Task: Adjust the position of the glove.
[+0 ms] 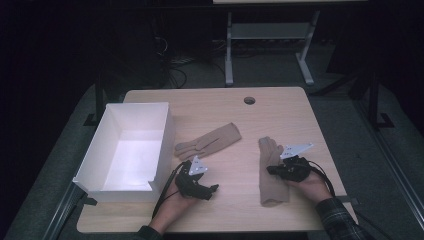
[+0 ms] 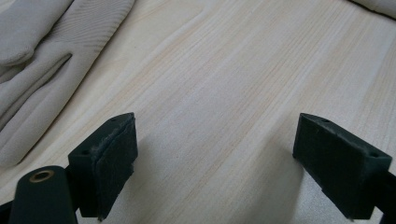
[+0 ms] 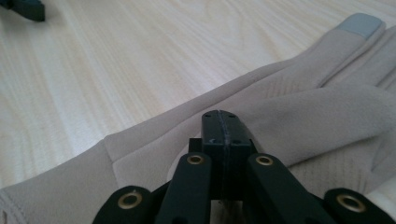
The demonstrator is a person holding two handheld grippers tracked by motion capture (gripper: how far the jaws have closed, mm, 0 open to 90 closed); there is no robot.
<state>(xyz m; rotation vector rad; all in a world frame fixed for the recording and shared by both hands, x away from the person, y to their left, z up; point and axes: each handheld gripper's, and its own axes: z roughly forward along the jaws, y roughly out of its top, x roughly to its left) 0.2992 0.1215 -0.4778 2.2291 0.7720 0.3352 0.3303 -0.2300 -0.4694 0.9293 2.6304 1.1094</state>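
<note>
Two beige gloves are lying on the tabletop, bearing no readable writing. The right gripper is sitting clenched over the right glove. The left gripper is resting released near the left glove, beside one white box.

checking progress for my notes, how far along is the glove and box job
Done: nothing; the white open box is empty. In hand: the right gripper is shut, resting on the beige knit glove on the right. Left: the other beige glove lies untouched beside the open left gripper.
</note>
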